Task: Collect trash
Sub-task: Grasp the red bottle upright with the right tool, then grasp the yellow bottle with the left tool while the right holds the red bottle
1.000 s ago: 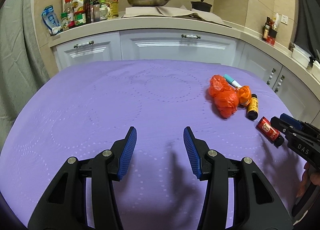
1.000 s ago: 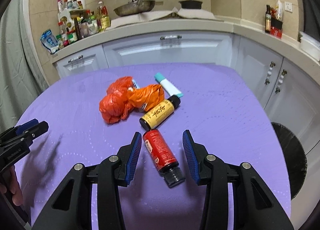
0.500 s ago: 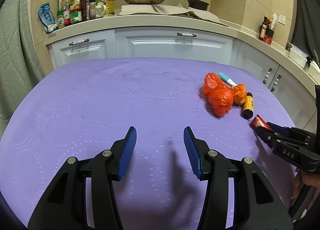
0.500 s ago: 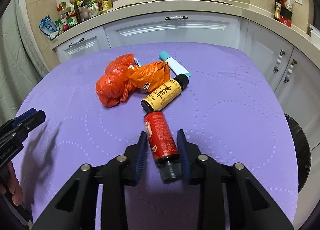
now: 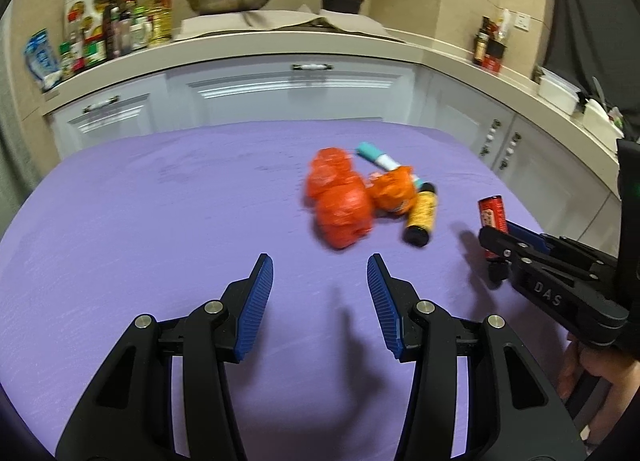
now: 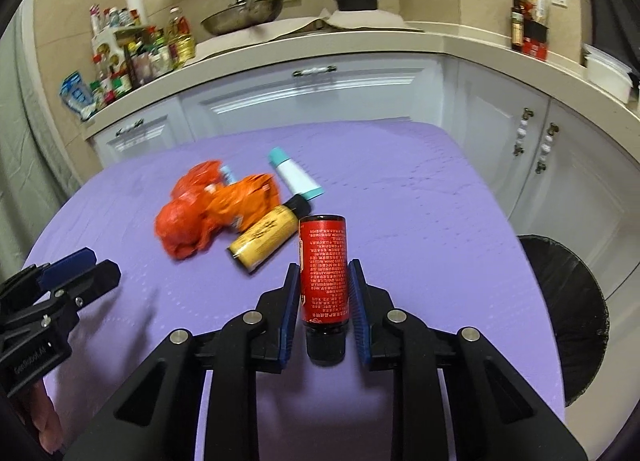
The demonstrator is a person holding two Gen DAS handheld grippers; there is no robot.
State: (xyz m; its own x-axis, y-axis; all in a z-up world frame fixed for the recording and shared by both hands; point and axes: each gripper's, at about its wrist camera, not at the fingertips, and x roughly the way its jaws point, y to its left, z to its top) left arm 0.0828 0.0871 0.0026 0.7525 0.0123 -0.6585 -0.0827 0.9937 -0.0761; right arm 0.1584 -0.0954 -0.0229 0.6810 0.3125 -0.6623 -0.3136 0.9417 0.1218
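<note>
Two grippers are seen over the purple table cloth [image 6: 420, 189]. Nearest in the right wrist view, the right gripper [image 6: 323, 293] is clamped on the red bottle [image 6: 323, 269], its blue pads pressed against both sides after the jaws have just been closing; the bottle's dark cap is pointed back toward the camera. The left gripper [image 5: 320, 293] is held half open over bare cloth, with nothing between its jaws. Just beyond the red bottle, a yellow bottle [image 6: 264, 241] is laid on its side, touching a crumpled orange bag [image 6: 216, 209]. Behind these a white tube with teal ends [image 6: 296, 177] is laid, possibly touching the yellow bottle's neck, though blur leaves that uncertain. Off the table's right edge, a black bin [image 6: 568, 313] is seen below. Farthest back, white cabinets [image 6: 312, 93] are lined under the counter.
</note>
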